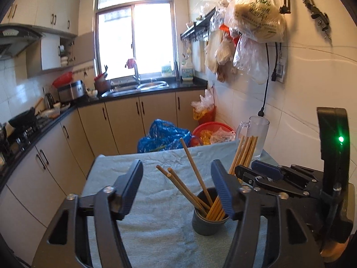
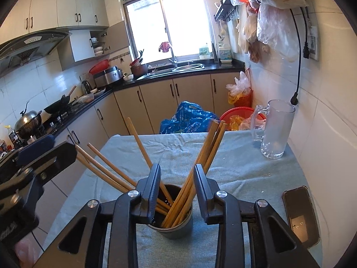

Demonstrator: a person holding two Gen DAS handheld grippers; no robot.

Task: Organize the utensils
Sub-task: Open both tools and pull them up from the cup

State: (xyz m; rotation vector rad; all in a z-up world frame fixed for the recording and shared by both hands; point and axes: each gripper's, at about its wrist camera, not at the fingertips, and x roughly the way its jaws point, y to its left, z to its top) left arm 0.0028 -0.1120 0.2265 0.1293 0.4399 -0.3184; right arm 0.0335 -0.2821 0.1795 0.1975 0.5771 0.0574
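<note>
While both grippers hang over the cup [image 2: 173, 225], the chopsticks [image 2: 196, 172] stand loose inside it, fanned into two groups: one bundle leaning right of the cup's axis, several sticks leaning left. The cup sits on the towel [image 2: 234, 169] that covers the table, near its front edge; the glass mug [image 2: 276, 129] stands well apart, at the far right corner beyond the cup, and a phone [image 2: 300, 216] lies to the cup's right.

Left gripper [image 1: 176, 187]: jaws wide apart, nothing between the pads; the cup lies low and to the right of its gap. Right gripper [image 2: 177, 188]: jaws part open, straddling the right-leaning bundle just above the cup's rim; no pad appears to press on the sticks, so they seem free.

Handling, as judged: each chopstick is light, stiff, smooth wood or bamboo, and likely to pivot or slide if pinched near a tip. A hold around mid-length, or just above the rim where the bundle is tightest, gives the firmest purchase. The cup looks small and light, so sideways pulls on leaning sticks could tip it; a lift along the sticks' own line is safer. The mug is glass and fragile.
</note>
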